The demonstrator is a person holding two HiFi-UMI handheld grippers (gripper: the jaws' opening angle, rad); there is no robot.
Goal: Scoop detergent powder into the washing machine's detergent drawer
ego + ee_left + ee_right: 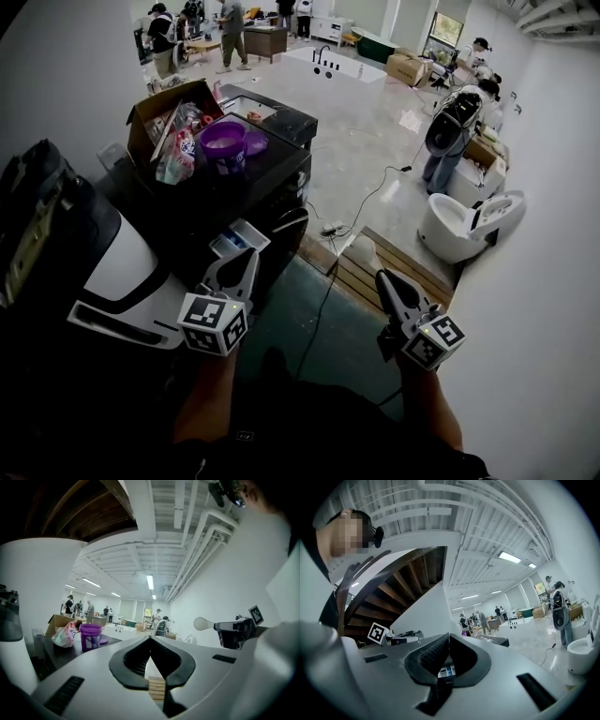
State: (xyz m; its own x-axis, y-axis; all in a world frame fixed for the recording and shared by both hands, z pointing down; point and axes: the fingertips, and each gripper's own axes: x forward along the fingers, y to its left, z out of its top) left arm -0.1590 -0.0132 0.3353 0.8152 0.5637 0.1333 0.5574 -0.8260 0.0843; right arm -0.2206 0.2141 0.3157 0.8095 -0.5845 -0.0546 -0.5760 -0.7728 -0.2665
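A black washing machine [272,187] stands in the middle of the head view. Its detergent drawer [239,240] is pulled out, showing pale compartments. On the machine's top stands a purple detergent tub [225,145] [90,636] with its lid [255,142] beside it. My left gripper [250,256] is shut and empty, its tip just below the drawer. Off to the right, my right gripper [382,277] hangs over the floor, also shut and empty. In both gripper views the jaws meet at the tip with nothing between them [150,639] [448,635].
A cardboard box [164,112] with bags sits on the machine's left side. A white-and-black appliance [112,272] stands at the near left. A cable [323,291] runs over the floor by a wooden platform [370,272]. A toilet [459,225] and several people are farther off.
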